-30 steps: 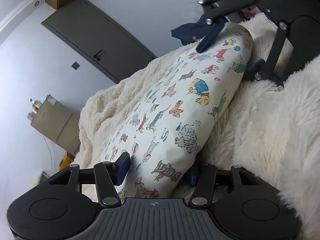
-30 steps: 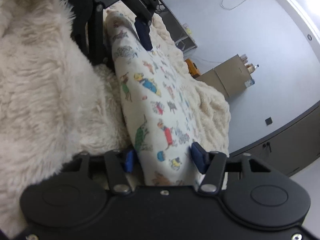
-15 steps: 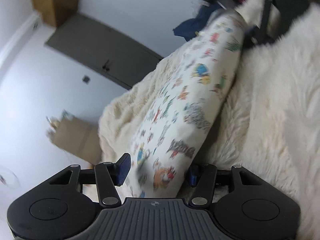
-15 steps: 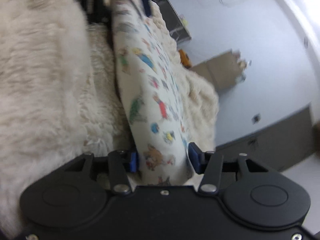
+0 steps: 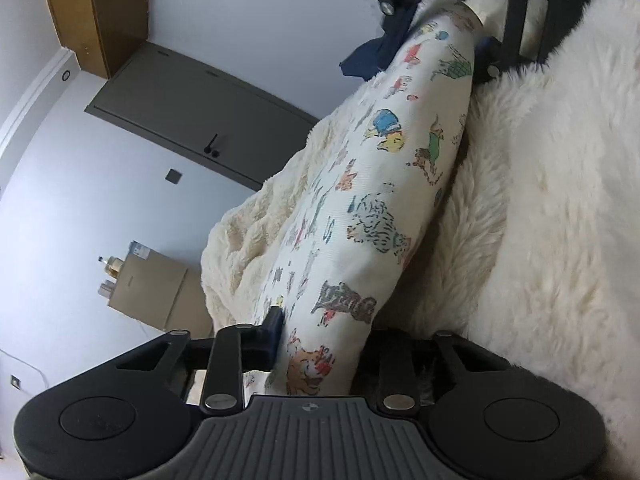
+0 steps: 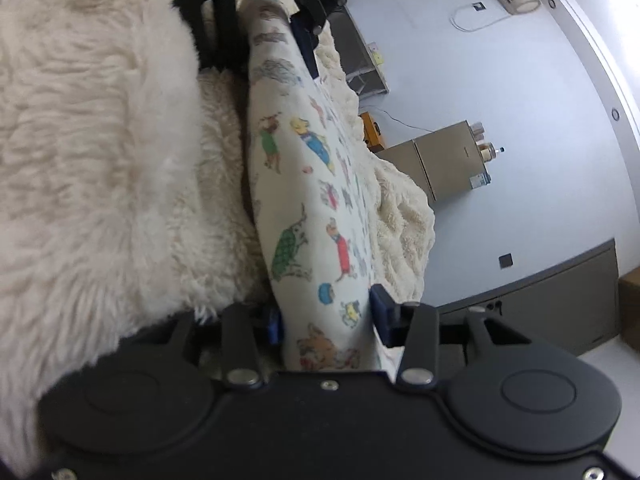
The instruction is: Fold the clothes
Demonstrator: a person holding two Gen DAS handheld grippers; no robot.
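A fluffy cream blanket (image 5: 540,200) carries the animal-print garment (image 5: 360,216), which is stretched in a long fold between both tongs. The left tongs (image 5: 320,344) and the right tongs (image 6: 324,320) are closing on its ends.

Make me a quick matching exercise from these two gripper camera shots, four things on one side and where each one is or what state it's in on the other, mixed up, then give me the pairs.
Things:
1. white garment printed with cartoon dogs
2. fluffy cream fur blanket
3. brown cardboard box
4. dark navy cloth

Places or states:
A. on the floor by the wall, bottles on top
B. stretched between the two grippers
C. bunched beyond the garment's far end
D. spread under the garment

Pairs: 1-B, 2-D, 3-A, 4-C
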